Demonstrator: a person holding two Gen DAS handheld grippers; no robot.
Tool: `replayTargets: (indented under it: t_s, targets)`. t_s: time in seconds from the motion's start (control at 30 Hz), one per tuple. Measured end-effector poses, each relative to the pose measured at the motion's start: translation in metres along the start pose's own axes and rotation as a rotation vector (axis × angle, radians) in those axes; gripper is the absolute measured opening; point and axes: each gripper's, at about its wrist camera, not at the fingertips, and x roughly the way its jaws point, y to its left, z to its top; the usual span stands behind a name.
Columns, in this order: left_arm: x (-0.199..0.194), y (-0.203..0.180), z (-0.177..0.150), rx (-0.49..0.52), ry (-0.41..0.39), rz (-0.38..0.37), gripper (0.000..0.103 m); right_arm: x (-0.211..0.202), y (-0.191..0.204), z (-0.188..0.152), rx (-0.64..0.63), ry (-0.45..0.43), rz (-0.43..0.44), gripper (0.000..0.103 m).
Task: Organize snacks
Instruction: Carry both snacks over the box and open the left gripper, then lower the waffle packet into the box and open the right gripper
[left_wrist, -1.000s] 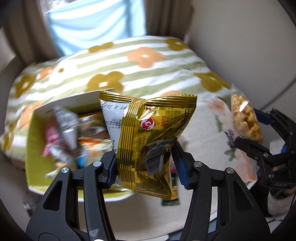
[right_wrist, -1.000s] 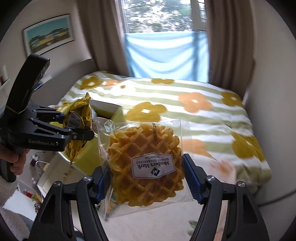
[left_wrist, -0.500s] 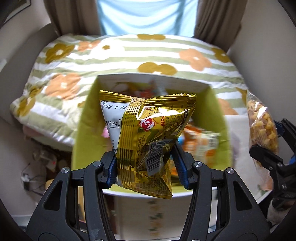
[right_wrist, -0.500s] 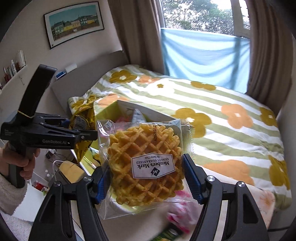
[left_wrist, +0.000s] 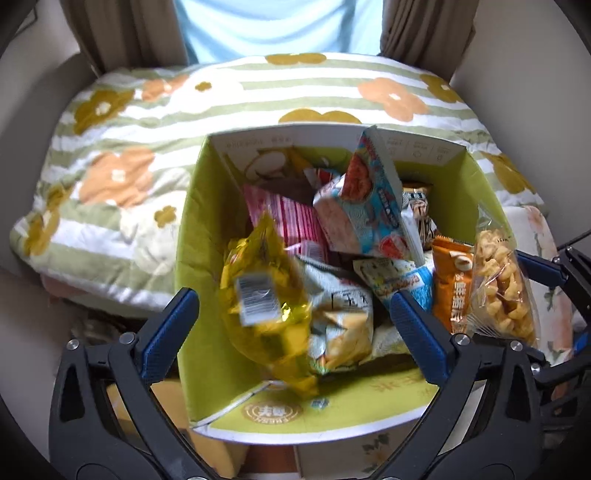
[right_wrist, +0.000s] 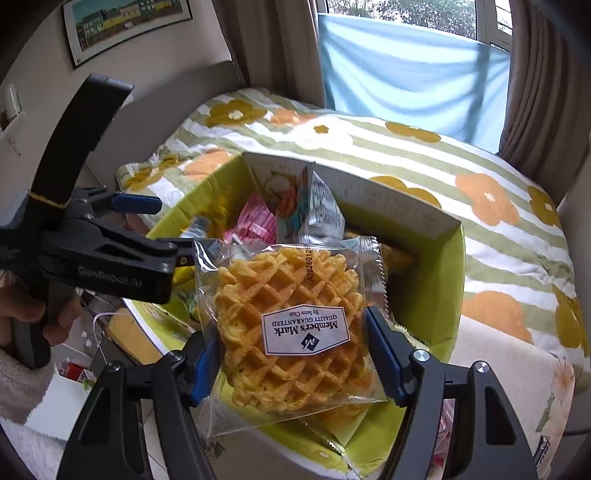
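My left gripper (left_wrist: 295, 306) is open above a green cardboard box (left_wrist: 184, 236) full of snack packs. A gold foil snack bag (left_wrist: 266, 306), blurred, is loose between the spread fingers and drops onto the packs in the box. My right gripper (right_wrist: 295, 343) is shut on a clear-wrapped waffle pack (right_wrist: 291, 325) and holds it over the box's (right_wrist: 436, 295) near right side. The waffle pack (left_wrist: 498, 288) also shows at the right edge of the left wrist view. The left gripper (right_wrist: 140, 221) shows open at the left of the right wrist view.
The box stands against a bed with a flowered, striped quilt (left_wrist: 122, 147). Inside lie a blue-and-white pack (left_wrist: 365, 206), a pink pack (left_wrist: 291, 214) and an orange pack (left_wrist: 450, 288). Clutter and cables lie on the floor at the left (right_wrist: 85, 354).
My left gripper opened and let go of the gold bag, which is falling into the box. Both grippers moved closer over the box. The right still holds the waffle pack.
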Motion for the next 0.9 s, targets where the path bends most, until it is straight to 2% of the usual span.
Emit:
replayTargets:
  t_s: [0.17,0.33,0.57,0.6,0.67,0.77,0.8,0.9]
  targets:
    - [0.0,0.011,-0.01,-0.049,0.005,-0.012,0.103,0.006,0.008,-0.001,-0.064,0.003,-0.038,0.067]
    - [-0.007,0.008,-0.011,-0.049,-0.003,-0.012,0.103,0.017,0.013,0.007,-0.086,0.012,-0.016,0.068]
    - [-0.015,0.007,-0.009,-0.044,-0.017,0.028,0.103,0.03,0.01,0.009,-0.075,0.049,-0.002,0.07]
    - [-0.017,0.008,-0.01,-0.047,-0.022,0.036,0.103,0.032,0.01,0.009,-0.078,0.057,-0.006,0.072]
    - [-0.021,0.01,-0.013,-0.054,-0.029,0.058,0.103,0.035,0.011,0.009,-0.084,0.067,-0.013,0.084]
    - [-0.024,0.016,-0.018,-0.085,-0.03,0.059,0.103,0.029,0.013,0.007,-0.085,0.014,-0.007,0.099]
    - [-0.024,0.018,-0.02,-0.097,-0.027,0.052,0.103,0.026,0.013,0.006,-0.084,-0.011,-0.004,0.102]
    - [-0.025,0.022,-0.023,-0.107,-0.02,0.053,0.103,0.017,0.013,0.001,-0.088,-0.051,-0.012,0.102]
